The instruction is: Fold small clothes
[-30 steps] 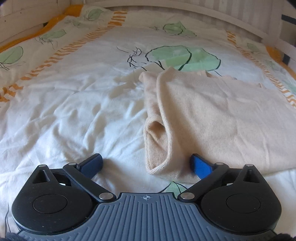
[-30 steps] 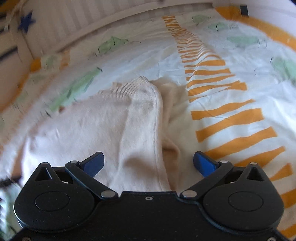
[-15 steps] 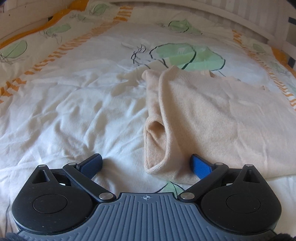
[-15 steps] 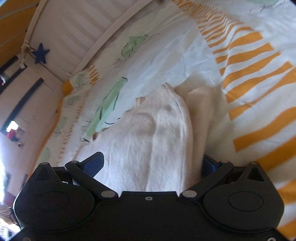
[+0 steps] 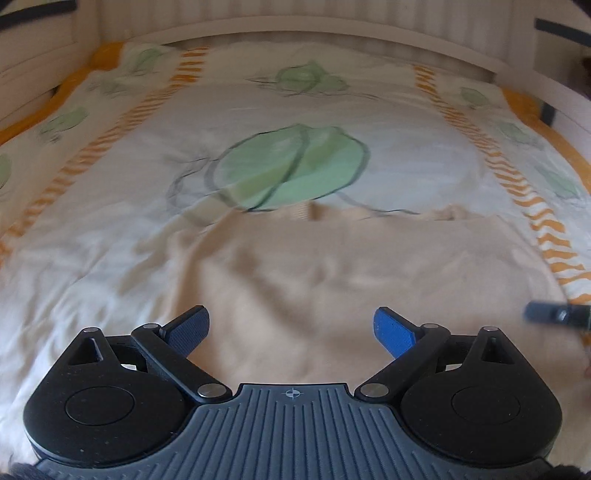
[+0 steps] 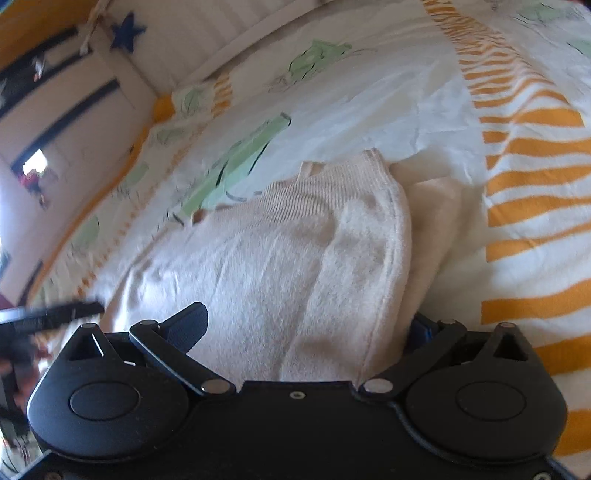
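A small cream knitted sweater (image 5: pixel 351 280) lies flat on the bedspread; it also shows in the right wrist view (image 6: pixel 295 258), with a sleeve folded under its right edge. My left gripper (image 5: pixel 291 332) is open, its blue fingers over the sweater's near part, nothing between them. My right gripper (image 6: pixel 306 332) is open at the sweater's right edge. The cloth lies between its fingers and hides the right fingertip. The left wrist view is blurred.
The bedspread (image 5: pixel 110 206) is white with green leaf prints and orange striped bands (image 6: pixel 535 184). A white slatted bed frame (image 5: pixel 295 26) runs along the far side. The other gripper's dark tip (image 5: pixel 554 314) shows at the right edge.
My left gripper has swung right from the sweater's left sleeve to over its body. My right gripper has tilted and moved onto the right edge of the sweater.
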